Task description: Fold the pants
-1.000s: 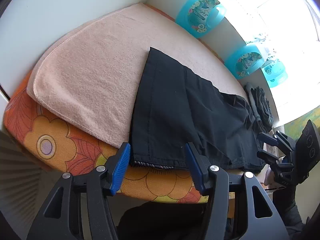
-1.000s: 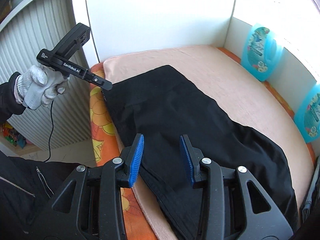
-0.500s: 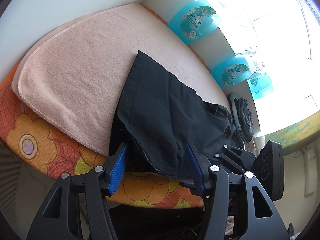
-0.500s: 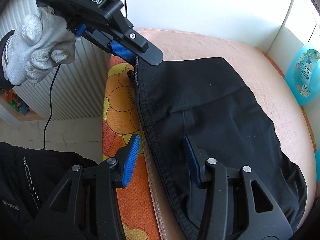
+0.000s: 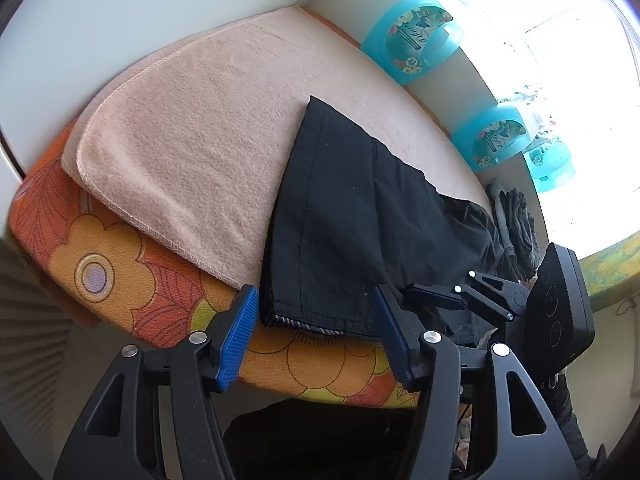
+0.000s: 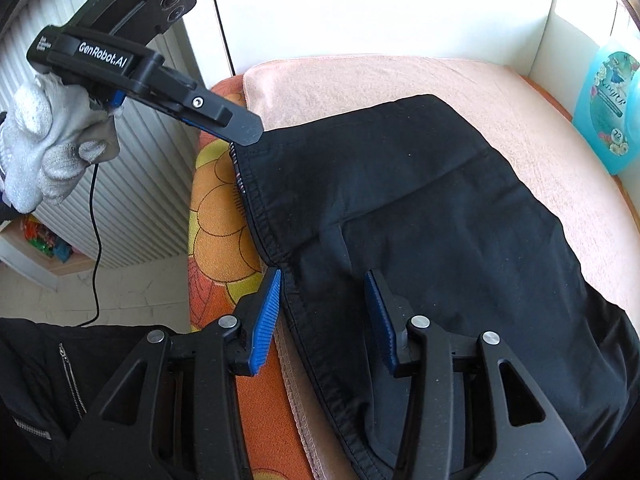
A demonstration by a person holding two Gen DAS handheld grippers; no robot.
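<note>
Black pants (image 5: 360, 232) lie folded on a pink towel (image 5: 192, 136) over an orange floral board. In the left wrist view my left gripper (image 5: 316, 320) is open, its blue pads either side of the pants' near hem, which hangs at the board edge. In the right wrist view my right gripper (image 6: 324, 300) is open over the pants (image 6: 420, 216) near their stitched front edge. The left gripper (image 6: 240, 128) shows there at the hem corner. The right gripper (image 5: 436, 300) shows in the left wrist view at the right.
Three blue detergent bottles (image 5: 412, 36) stand along the white back wall. A grey glove (image 5: 516, 216) lies at the far right end. A white radiator (image 6: 120, 184) stands beside the board's end. The orange floral board (image 5: 120, 264) edge runs just before my left gripper.
The pants' hem corner was lifted half a second ago; now it lies flat again at the board edge. Both grippers stay open close to the front edge.
</note>
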